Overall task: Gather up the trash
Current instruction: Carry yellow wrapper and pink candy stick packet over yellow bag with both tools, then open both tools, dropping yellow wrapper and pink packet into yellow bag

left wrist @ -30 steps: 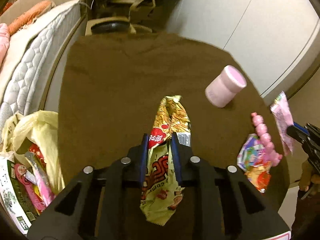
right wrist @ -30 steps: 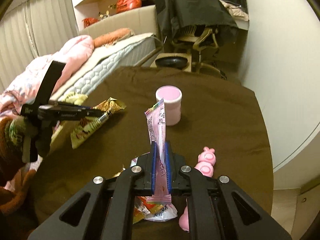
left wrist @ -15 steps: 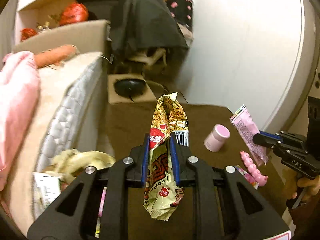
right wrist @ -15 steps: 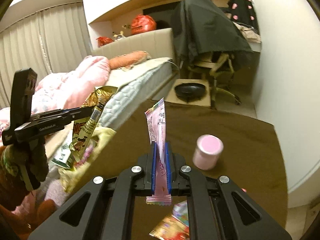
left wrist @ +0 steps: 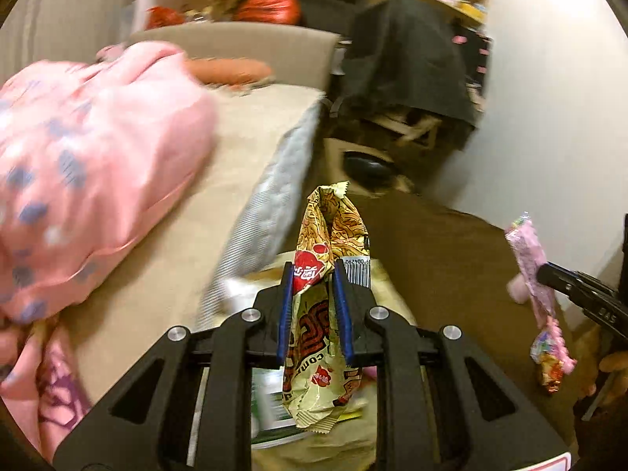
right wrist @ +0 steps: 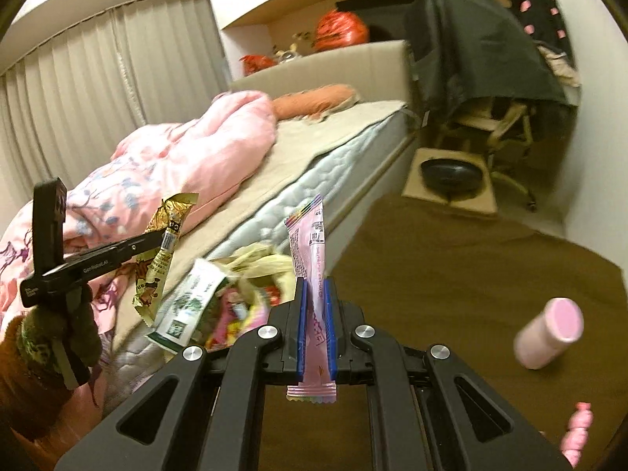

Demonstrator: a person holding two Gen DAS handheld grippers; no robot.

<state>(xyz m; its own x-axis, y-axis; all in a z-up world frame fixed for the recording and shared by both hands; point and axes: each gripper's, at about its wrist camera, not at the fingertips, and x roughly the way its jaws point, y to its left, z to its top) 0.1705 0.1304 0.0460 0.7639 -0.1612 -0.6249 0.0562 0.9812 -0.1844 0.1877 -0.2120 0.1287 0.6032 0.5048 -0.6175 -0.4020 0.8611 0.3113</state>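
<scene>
My left gripper (left wrist: 313,274) is shut on a yellow noodle wrapper (left wrist: 331,235) and holds it in the air over the gap between bed and table. It also shows in the right wrist view (right wrist: 163,243). My right gripper (right wrist: 315,284) is shut on a pink stick packet (right wrist: 310,235), which also shows at the right of the left wrist view (left wrist: 530,263). A yellowish trash bag (right wrist: 251,267) with wrappers and a white carton sits beside the bed, just ahead of the right gripper and below the left one.
A brown-covered table (right wrist: 451,274) carries a pink cup on its side (right wrist: 549,331), a pink beaded toy (right wrist: 577,431) and a colourful wrapper (left wrist: 547,365). A bed with pink quilt (right wrist: 176,157) lies left. A draped chair (right wrist: 482,47) stands behind.
Both grippers have swung left, away from the table toward the bed and trash bag, each still holding its wrapper. The pink cup has slid to the right edge of the right wrist view.
</scene>
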